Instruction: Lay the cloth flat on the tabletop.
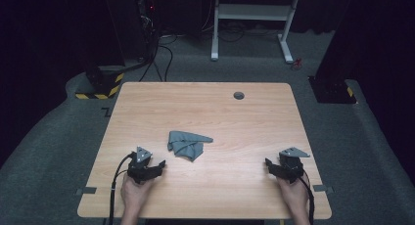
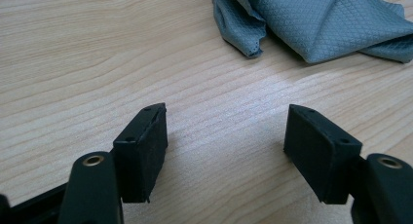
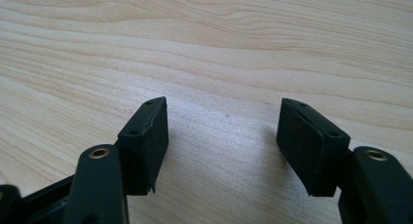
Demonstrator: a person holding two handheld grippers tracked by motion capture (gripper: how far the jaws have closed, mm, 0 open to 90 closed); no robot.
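The wooden table (image 1: 205,107) stands on grey carpet in a dark room. The crumpled grey cloth (image 1: 187,144) lies just below the centre of the high view, its long axis running roughly left to right with a pointed corner toward the right. My left gripper (image 1: 157,166) sits at lower left, near the cloth, which lies up and to its right; my right gripper (image 1: 270,164) sits at lower right, well apart from it. I judge the left the nearer for a reach. On both grippers the jaws stand wide apart, empty, with bare wood between them.
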